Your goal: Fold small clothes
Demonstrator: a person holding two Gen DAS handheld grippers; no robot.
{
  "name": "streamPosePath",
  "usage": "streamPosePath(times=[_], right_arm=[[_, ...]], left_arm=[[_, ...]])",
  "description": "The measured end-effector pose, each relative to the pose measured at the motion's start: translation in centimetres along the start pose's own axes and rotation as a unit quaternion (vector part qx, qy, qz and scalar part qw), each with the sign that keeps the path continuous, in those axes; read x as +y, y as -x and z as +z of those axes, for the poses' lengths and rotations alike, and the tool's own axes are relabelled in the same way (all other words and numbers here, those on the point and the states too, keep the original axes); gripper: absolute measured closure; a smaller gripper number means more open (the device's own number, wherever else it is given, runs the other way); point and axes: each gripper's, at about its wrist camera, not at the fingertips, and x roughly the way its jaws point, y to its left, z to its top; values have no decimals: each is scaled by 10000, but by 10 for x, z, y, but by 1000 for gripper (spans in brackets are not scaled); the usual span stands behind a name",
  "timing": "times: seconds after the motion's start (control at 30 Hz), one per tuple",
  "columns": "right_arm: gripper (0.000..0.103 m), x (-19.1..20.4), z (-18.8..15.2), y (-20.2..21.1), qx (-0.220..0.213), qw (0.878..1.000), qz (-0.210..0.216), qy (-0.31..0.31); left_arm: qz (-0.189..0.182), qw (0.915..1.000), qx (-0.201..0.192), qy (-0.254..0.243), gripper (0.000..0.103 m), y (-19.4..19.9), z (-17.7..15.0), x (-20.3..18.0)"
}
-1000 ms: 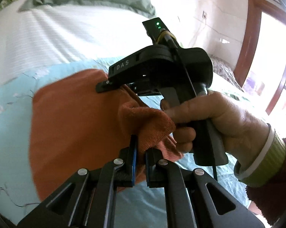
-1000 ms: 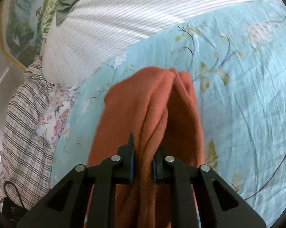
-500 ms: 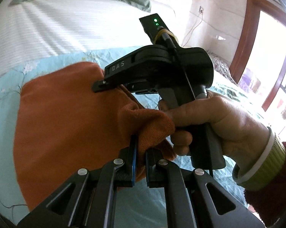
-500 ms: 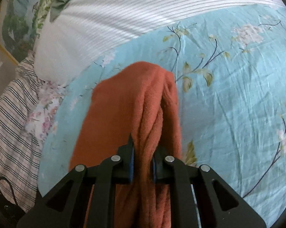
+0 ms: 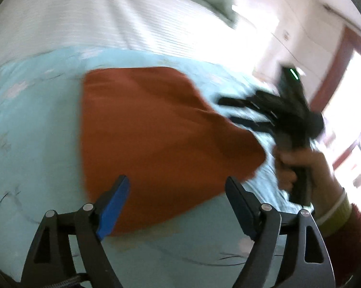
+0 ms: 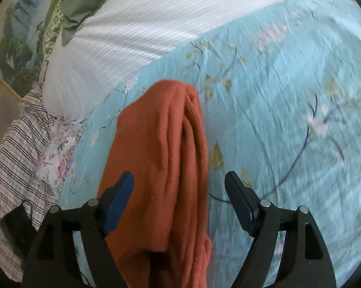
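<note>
Rust-orange knit garment (image 5: 151,129) lies apparently folded, ridged along one edge.

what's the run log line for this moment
step: fold released | left tongs: open, empty | right tongs: open, empty | orange garment: lying folded on blue floral bedspread | blur: left view

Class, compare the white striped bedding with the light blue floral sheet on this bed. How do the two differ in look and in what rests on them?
The white striped bedding is plain white with fine ribbing; the light blue floral sheet is printed with branches and blossoms. The orange garment lies on the blue sheet; none of it rests on the white bedding. Both are cloth layers on the same bed.
</note>
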Motion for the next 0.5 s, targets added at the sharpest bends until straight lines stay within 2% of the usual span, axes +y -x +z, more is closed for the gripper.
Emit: streamPosePath(times=[0.13, 0.27, 0.43, 0.47, 0.5], right_arm=[[24, -8, -1, -10, 173, 9995, 165, -221], [24, -7, 4, -22, 335, 9988, 285, -211], [26, -5, 15, -40, 629, 9969, 437, -174], [32, -3, 15, -45, 744, 9961, 453, -109], [48, -1, 15, -49, 806, 9958, 435, -40]], left_arm=[[147, 9973, 222, 690, 20, -6, 8, 54], [-88, 9903, 358, 1343, 20, -22, 16, 92], [-496, 9804, 756, 1748, 20, -65, 32, 112], [-564, 9795, 806, 1758, 20, -74, 35, 114], [-572, 9801, 764, 1742, 21, -78, 39, 115]])
